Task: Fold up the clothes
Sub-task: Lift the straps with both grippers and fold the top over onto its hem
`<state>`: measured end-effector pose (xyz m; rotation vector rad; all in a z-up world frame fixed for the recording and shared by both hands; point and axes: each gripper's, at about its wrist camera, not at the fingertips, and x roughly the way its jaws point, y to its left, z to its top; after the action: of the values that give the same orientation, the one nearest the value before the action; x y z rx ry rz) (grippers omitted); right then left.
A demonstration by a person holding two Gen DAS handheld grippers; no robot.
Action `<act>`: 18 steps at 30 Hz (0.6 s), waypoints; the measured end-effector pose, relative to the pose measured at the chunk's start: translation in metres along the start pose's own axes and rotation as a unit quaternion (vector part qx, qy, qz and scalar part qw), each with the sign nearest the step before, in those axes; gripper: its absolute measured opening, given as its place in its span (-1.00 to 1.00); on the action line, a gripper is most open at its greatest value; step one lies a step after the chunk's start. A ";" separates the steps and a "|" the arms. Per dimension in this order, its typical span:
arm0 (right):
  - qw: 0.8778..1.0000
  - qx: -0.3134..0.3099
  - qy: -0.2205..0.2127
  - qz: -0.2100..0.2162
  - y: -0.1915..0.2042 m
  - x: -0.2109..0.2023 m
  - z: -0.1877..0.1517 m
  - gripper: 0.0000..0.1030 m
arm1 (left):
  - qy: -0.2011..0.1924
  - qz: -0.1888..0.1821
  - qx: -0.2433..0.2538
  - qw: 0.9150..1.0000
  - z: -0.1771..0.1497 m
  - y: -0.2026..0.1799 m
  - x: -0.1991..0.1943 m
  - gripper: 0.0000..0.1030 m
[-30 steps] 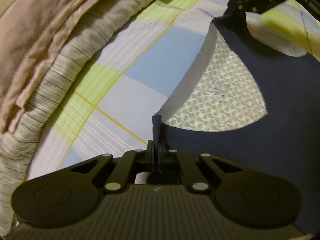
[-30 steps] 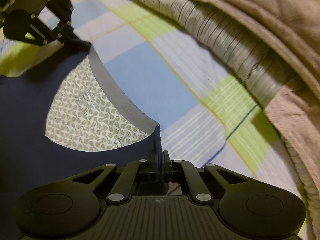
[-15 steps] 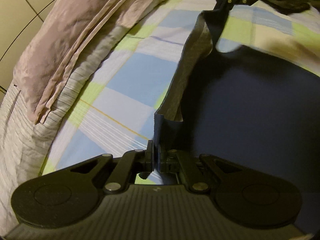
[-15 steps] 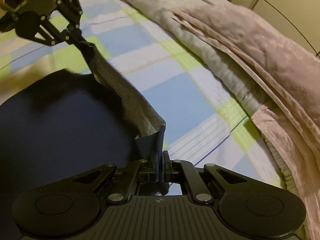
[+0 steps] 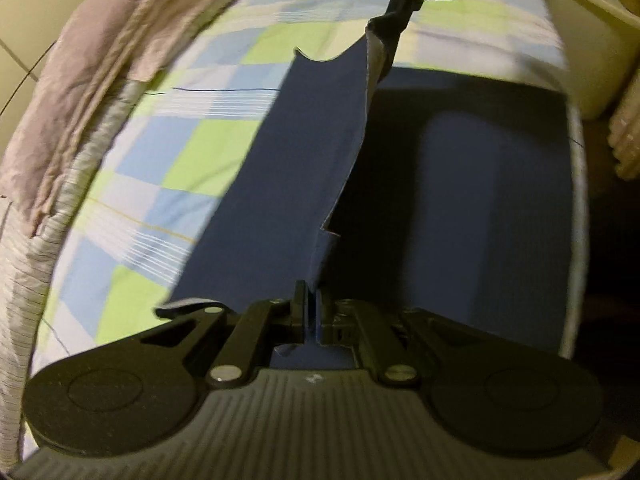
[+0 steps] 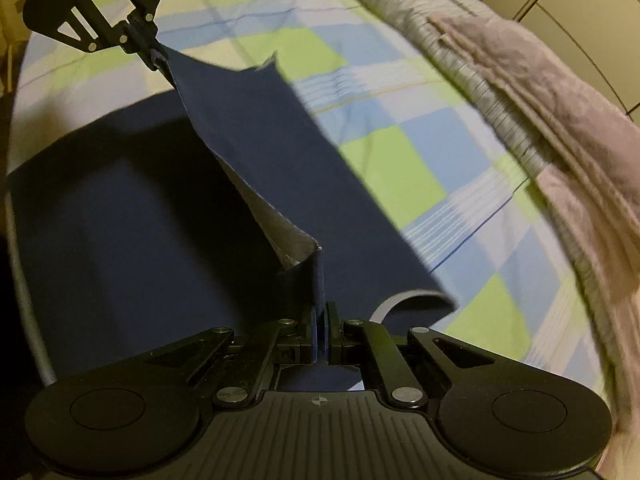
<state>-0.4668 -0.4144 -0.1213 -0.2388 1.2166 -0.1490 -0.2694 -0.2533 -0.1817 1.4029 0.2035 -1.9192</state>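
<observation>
In the left wrist view, the left gripper (image 5: 311,300) is seen with its fingers pressed together on an edge of a navy garment (image 5: 280,168). From that pinch the cloth is stretched taut toward the right gripper (image 5: 400,16), whose body is cut off by the top of the frame. The rest of the garment is spread on a checked bedsheet (image 5: 168,136) of blue, green and white, and its right part is lost in deep shadow. A pinkish blanket (image 5: 84,80) is piled over a grey striped quilt (image 5: 36,248) along the left edge; both are blurred.

In the right wrist view, the right gripper (image 6: 320,320) is likewise closed on a navy edge of the garment (image 6: 280,152), with a pale patterned inner face (image 6: 280,232) exposed beside the fold. The left gripper (image 6: 154,54) is seen at upper left, holding the far end of the raised strip. A curled hem (image 6: 412,300) is visible just right of the fingers. What kind of garment it is cannot be made out.
</observation>
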 end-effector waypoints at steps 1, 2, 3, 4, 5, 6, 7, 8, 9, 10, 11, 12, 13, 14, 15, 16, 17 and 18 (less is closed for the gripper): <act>1.000 0.004 0.005 0.002 0.015 -0.003 -0.007 -0.98 | 0.000 -0.003 0.003 1.000 -0.005 -0.013 -0.003 -0.99; 1.000 0.005 0.009 0.003 0.028 -0.005 -0.014 -0.98 | 0.000 -0.006 0.005 1.000 -0.009 -0.026 -0.007 -0.99; 1.000 0.004 0.012 0.004 0.040 -0.008 -0.020 -0.98 | 0.000 -0.009 0.008 1.000 -0.014 -0.039 -0.010 -0.99; 1.000 0.003 0.016 0.005 0.053 -0.010 -0.026 -0.98 | 0.000 -0.012 0.011 1.000 -0.019 -0.052 -0.014 -0.99; 1.000 0.001 0.019 0.007 0.066 -0.012 -0.032 -0.98 | 0.000 -0.014 0.010 1.000 -0.022 -0.062 -0.016 -0.99; 1.000 0.000 0.021 0.009 0.076 -0.013 -0.037 -0.98 | 0.001 -0.013 0.008 1.000 -0.025 -0.070 -0.018 -0.99; 1.000 0.000 0.022 0.012 0.086 -0.014 -0.043 -0.98 | 0.002 -0.012 0.005 1.000 -0.028 -0.079 -0.020 -0.99; 1.000 -0.001 0.023 0.016 0.096 -0.016 -0.049 -0.98 | 0.004 -0.011 0.001 1.000 -0.031 -0.087 -0.022 -0.99; 1.000 -0.003 0.023 0.019 0.105 -0.017 -0.054 -0.98 | 0.006 -0.010 -0.003 1.000 -0.033 -0.096 -0.024 -0.99; 1.000 -0.004 0.023 0.021 0.114 -0.018 -0.059 -0.98 | 0.010 -0.007 -0.004 1.000 -0.035 -0.106 -0.025 -0.99; 0.999 -0.008 0.022 0.023 0.122 -0.018 -0.064 -0.98 | 0.012 -0.003 -0.004 1.000 -0.037 -0.116 -0.026 -0.99; 0.999 -0.011 0.020 0.023 0.129 -0.018 -0.070 -0.98 | 0.015 0.002 -0.002 1.000 -0.039 -0.126 -0.025 -0.99; 0.999 -0.013 0.018 0.023 0.136 -0.017 -0.076 -0.98 | 0.018 0.010 0.001 1.000 -0.040 -0.136 -0.023 -0.99; 1.000 -0.013 0.015 0.020 0.141 -0.016 -0.082 -0.98 | 0.021 0.020 0.005 1.000 -0.041 -0.145 -0.021 -0.99; 1.000 -0.013 0.011 0.016 0.146 -0.014 -0.088 -0.98 | 0.026 0.027 0.006 0.999 -0.043 -0.154 -0.018 -0.99; 1.000 -0.012 0.008 0.013 0.151 -0.013 -0.094 -0.98 | 0.031 0.033 0.004 0.999 -0.044 -0.161 -0.014 -0.98; 1.000 -0.015 0.004 0.010 0.156 -0.011 -0.099 -0.98 | 0.037 0.038 0.007 0.999 -0.045 -0.166 -0.009 -0.98; 1.000 -0.018 0.001 0.006 0.162 -0.009 -0.105 -0.98 | 0.042 0.042 0.012 0.998 -0.045 -0.171 -0.004 -0.98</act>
<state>-0.5708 -0.2665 -0.1895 -0.2637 1.2227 -0.1173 -0.3438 -0.1059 -0.2444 1.4855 0.1585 -1.8012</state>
